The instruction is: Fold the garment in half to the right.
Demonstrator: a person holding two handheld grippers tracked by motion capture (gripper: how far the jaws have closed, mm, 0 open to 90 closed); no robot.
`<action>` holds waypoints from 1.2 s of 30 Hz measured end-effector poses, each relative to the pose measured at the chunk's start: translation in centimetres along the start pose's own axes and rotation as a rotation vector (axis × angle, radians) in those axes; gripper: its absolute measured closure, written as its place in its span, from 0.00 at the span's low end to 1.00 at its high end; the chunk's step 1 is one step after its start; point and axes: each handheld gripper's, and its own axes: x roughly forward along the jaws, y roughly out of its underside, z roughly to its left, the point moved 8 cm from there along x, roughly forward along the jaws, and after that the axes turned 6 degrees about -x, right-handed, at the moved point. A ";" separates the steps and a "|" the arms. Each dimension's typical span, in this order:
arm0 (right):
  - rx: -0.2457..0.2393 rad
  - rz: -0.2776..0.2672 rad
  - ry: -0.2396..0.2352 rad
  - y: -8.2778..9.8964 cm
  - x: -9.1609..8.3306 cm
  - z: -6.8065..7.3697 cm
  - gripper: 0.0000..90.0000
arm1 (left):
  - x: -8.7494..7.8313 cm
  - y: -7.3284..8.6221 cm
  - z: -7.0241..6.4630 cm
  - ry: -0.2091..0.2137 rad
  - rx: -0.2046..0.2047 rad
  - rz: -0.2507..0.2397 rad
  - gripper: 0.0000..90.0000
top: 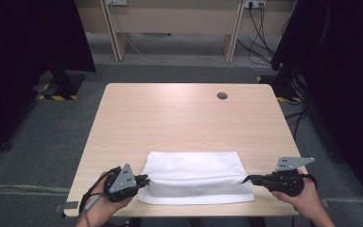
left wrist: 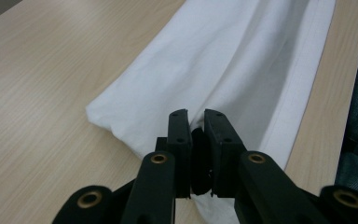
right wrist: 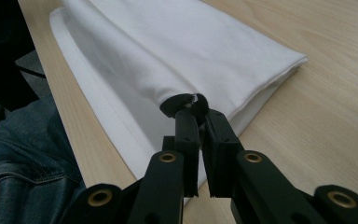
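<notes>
Pale wooden table point(top: 184, 113) carries a folded white towel point(top: 194, 177) along its near edge. Left gripper point(top: 144, 180) pinches the towel's left end, jaws clamped on a fold; right gripper point(top: 246, 179) clamps the right end likewise.

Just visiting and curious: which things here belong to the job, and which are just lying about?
In the job: white cloth, left gripper and right gripper, each shut on a cloth end.
Just there: table, its cable hole, floor cables.
</notes>
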 end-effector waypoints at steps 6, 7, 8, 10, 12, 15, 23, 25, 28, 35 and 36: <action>0.006 0.005 -0.002 0.4 0.1 0.1 0.95 | 0.1 0.3 -0.3 0.006 -0.004 0.005 0.90; 0.006 0.005 -0.002 0.4 0.1 0.1 0.95 | 0.1 0.3 -0.4 0.007 -0.002 0.005 0.90; 0.007 0.002 -0.002 0.5 0.1 0.2 0.95 | 0.1 0.4 -0.4 0.009 -0.002 0.008 0.90; 0.009 0.006 -0.003 0.6 0.1 0.2 0.95 | 0.1 0.5 -0.5 0.010 -0.006 0.008 0.89; 0.009 0.008 -0.003 0.7 0.1 0.3 0.95 | 0.2 0.6 -0.5 0.010 -0.006 0.010 0.89; 0.008 0.011 -0.005 0.9 0.2 0.3 0.95 | 0.4 0.8 -0.5 0.014 -0.009 0.015 0.89; 0.014 0.014 -0.007 1.1 0.4 0.4 0.95 | 0.6 1.0 -0.7 0.019 -0.014 0.020 0.89; 0.012 0.014 -0.008 1.1 0.4 0.4 0.95 | 0.6 1.1 -0.8 0.023 -0.012 0.025 0.89; 0.010 0.019 -0.010 1.2 0.5 0.4 0.95 | 0.8 1.4 -0.9 0.028 -0.016 0.033 0.89; 0.004 0.048 -0.014 2.0 1.0 0.6 0.94 | 1.1 1.9 -1.0 0.041 -0.024 0.049 0.87; -0.001 0.058 -0.015 2.2 1.1 0.6 0.93 | 1.2 2.0 -1.1 0.044 -0.025 0.055 0.87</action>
